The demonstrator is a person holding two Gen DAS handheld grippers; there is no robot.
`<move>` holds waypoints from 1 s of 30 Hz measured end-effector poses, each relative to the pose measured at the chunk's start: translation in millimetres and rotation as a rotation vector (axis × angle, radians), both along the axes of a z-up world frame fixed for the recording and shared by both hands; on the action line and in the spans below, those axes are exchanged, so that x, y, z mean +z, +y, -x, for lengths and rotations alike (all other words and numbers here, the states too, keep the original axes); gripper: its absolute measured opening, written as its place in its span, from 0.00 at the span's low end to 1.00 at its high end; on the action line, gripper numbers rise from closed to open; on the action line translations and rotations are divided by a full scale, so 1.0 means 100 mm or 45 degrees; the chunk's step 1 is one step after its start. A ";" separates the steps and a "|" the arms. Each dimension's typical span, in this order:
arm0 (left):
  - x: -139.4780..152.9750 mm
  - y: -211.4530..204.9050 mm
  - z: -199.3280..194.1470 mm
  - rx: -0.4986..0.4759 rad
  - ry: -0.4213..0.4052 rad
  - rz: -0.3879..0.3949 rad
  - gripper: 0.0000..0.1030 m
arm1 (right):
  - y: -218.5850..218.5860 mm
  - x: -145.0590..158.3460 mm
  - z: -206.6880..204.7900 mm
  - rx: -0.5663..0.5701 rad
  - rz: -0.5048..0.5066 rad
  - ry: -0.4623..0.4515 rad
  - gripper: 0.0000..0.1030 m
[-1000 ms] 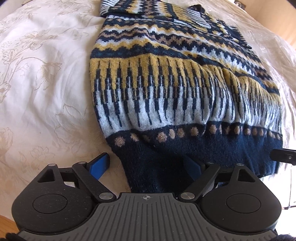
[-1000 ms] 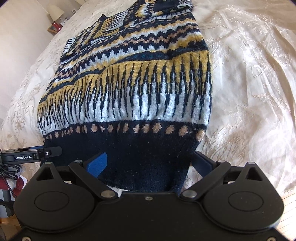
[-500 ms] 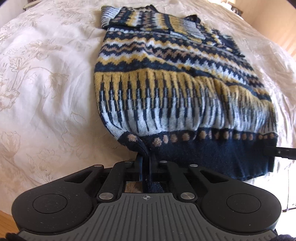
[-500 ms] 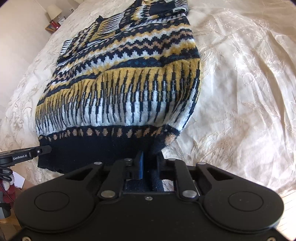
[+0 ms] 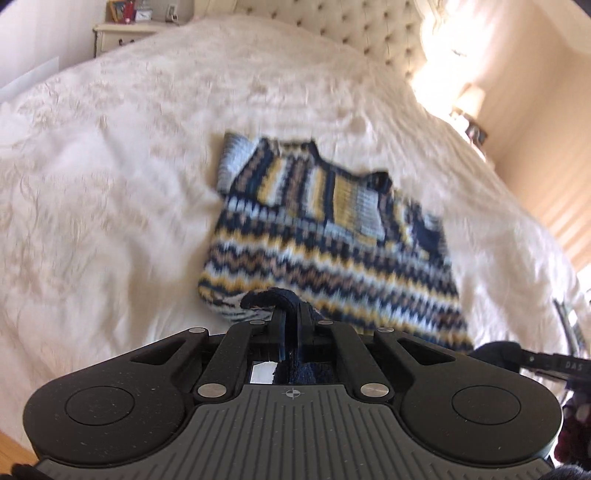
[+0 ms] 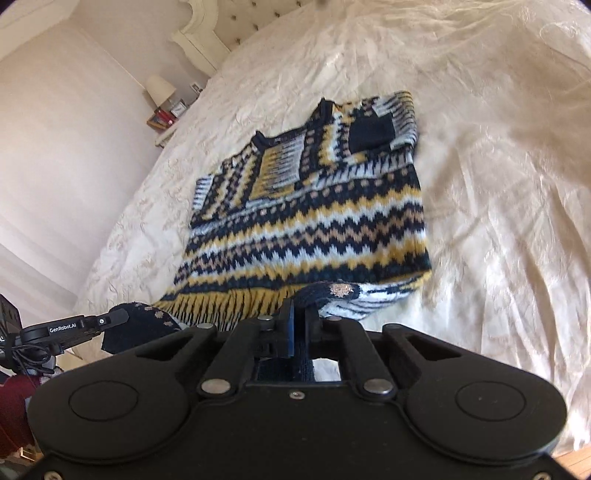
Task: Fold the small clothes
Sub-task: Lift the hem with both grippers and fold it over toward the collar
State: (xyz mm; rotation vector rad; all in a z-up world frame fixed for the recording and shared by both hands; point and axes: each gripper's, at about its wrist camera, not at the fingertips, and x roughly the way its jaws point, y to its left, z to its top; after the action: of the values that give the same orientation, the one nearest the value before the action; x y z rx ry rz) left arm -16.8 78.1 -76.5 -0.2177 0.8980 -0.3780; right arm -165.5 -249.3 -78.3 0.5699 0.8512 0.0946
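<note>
A patterned knit sweater [image 5: 332, 236] [image 6: 314, 221] in navy, yellow, pale blue and tan lies on a cream bedspread [image 5: 110, 184], its sleeves folded in across the chest. My left gripper [image 5: 290, 314] is shut on the navy hem at the sweater's near left corner. My right gripper [image 6: 299, 314] is shut on the hem at the near right corner. Both corners are lifted off the bed and the lower part curls up toward me. The left gripper [image 6: 110, 317] also shows at the left edge of the right wrist view, hem cloth in its tip.
A tufted headboard [image 5: 351, 33] stands at the far end. A nightstand [image 5: 125, 31] with small items is at far left, and a lamp [image 6: 160, 88] sits on another one. The bedspread [image 6: 498, 184] spreads wide on both sides of the sweater.
Both grippers closed on the sweater's hem corners, then rose with them. The lower part of the sweater came up off the bed and more of the room is in view.
</note>
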 end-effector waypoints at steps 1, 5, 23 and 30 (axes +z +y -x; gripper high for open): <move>0.05 -0.03 -0.07 0.015 -0.015 0.010 0.05 | -0.04 0.04 -0.08 -0.002 -0.004 -0.020 0.11; 0.22 -0.16 -0.37 0.092 -0.072 0.051 0.05 | -0.21 0.16 -0.43 -0.005 -0.012 -0.081 0.11; 0.24 -0.68 -1.68 0.190 -0.129 -0.005 0.05 | -0.58 0.09 -2.01 0.000 0.065 -0.105 0.11; 0.03 -0.74 -2.12 0.120 -0.073 -0.036 0.05 | -0.56 -0.11 -2.34 -0.116 0.087 -0.022 0.11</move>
State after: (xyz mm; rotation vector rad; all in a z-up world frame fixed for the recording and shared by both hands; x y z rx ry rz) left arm 195.6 4.5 -73.3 -0.2217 0.8328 -0.2826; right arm 68.7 -304.9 -88.9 0.5424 0.8074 -0.0123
